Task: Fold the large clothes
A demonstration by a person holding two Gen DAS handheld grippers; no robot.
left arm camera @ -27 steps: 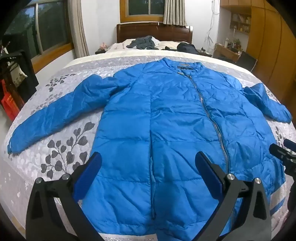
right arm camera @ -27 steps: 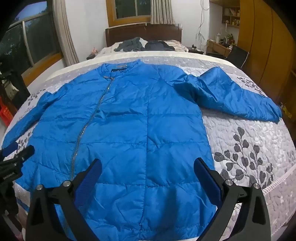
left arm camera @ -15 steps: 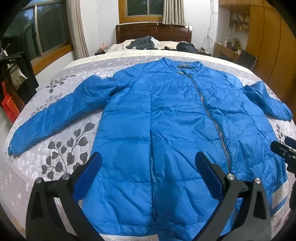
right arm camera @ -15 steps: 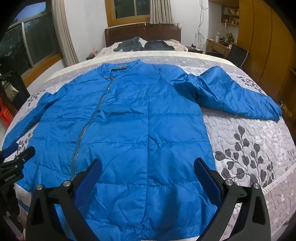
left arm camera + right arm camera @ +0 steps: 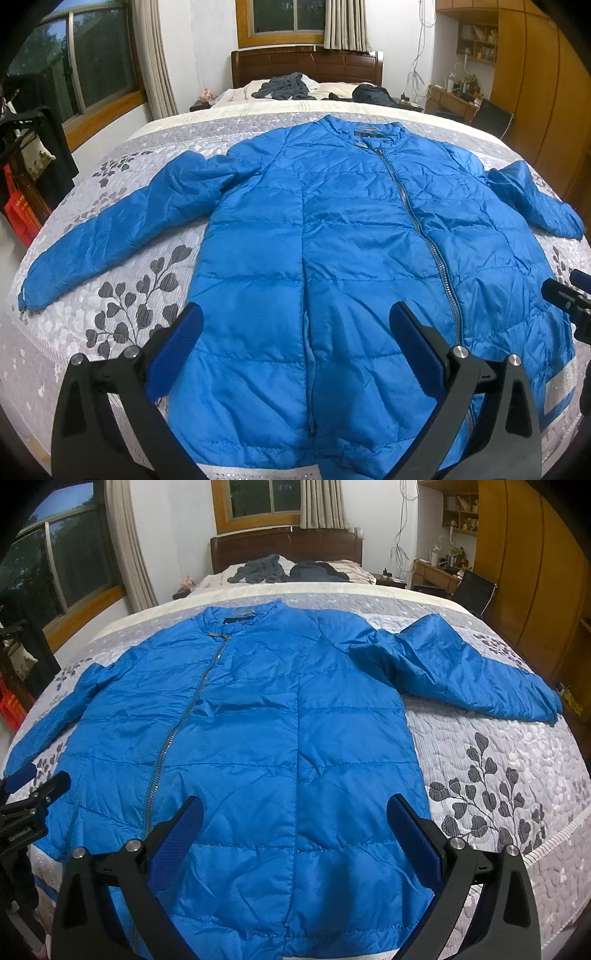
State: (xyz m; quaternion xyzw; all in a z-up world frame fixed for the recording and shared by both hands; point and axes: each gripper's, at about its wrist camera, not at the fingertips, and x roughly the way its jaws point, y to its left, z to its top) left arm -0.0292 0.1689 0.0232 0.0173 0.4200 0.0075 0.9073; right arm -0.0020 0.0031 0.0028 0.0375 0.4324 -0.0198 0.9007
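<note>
Jacket [image 5: 332, 258] lies collar toward the bed's [image 5: 110, 314] head, hem at the foot edge under both tools, left [image 5: 295, 332] and right [image 5: 295, 812], both gaping empty.

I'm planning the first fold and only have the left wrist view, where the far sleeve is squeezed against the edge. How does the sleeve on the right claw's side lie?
Observer: In the right wrist view that sleeve lies spread on the bedspread, angled out from the body of the jacket, with its cuff near the bed's side edge.
Operator: And the right claw? I only see its tip.
Observer: The right claw is open, its pads wide apart over the jacket's lower part, holding nothing.
</note>
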